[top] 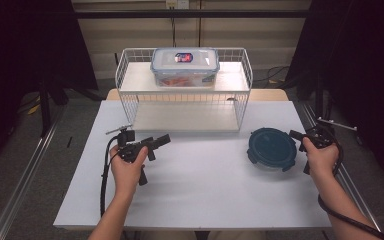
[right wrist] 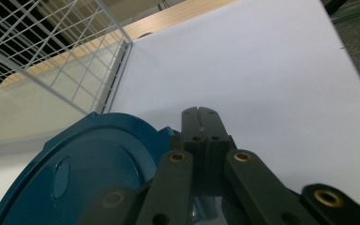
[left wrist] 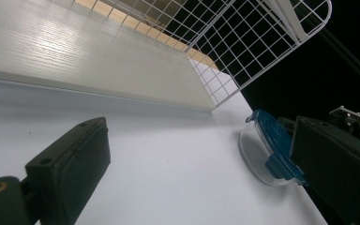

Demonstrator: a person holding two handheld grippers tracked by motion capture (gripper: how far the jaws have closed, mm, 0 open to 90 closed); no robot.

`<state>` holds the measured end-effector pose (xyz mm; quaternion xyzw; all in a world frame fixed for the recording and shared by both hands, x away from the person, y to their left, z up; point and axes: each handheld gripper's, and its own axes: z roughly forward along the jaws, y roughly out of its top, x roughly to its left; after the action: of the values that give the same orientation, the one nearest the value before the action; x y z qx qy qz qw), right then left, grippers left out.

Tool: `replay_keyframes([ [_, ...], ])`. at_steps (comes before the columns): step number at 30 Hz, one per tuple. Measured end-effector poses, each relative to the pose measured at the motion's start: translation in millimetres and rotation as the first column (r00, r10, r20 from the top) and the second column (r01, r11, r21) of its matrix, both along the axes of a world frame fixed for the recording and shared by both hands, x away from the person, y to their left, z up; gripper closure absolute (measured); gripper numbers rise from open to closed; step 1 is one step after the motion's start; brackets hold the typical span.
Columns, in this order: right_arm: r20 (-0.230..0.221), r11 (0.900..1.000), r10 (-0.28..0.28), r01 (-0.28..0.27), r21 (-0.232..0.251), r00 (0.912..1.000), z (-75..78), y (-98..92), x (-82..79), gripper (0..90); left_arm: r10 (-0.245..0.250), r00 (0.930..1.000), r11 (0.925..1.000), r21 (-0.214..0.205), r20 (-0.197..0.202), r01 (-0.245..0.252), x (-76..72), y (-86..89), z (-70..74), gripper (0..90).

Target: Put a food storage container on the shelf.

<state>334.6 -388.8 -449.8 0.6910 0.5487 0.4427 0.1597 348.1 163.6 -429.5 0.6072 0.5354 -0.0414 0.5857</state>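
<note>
Left tongs point(top: 163, 140) spread wide, empty, low over the white tabletop point(top: 200, 185). Right tongs point(right wrist: 199, 115) pressed together, just beside the round blue-lidded container point(top: 271, 148) at right. Farther back, on the wire shelf point(top: 130, 80), a clear lidded box point(top: 185, 66); red-and-blue label unreadable.

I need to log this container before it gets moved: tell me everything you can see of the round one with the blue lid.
The round container has a dark blue glossy lid with locking tabs around the rim over a low clear base, plastic by the look. It sits upright and lidded on the white table, right of centre, in front of the wire shelf rack. The right tongs, shut, are at its right edge; whether they touch it cannot be told.
</note>
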Motion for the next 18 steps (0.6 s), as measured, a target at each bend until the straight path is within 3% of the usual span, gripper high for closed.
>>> replay_keyframes([
  [9,0.018,0.9995,0.021,-0.021,-0.026,0.9996,-1.0,21.1,-6.5,90.0,-0.012,0.9999,0.9998,0.013,-0.005,0.012,-1.1,1.1,0.4,5.2],
  [18,0.005,0.9995,0.020,-0.020,-0.023,0.9998,1.7,17.0,-16.3,90.0,-0.006,1.0000,1.0000,0.001,-0.004,0.006,-2.4,1.5,2.1,5.3],
])
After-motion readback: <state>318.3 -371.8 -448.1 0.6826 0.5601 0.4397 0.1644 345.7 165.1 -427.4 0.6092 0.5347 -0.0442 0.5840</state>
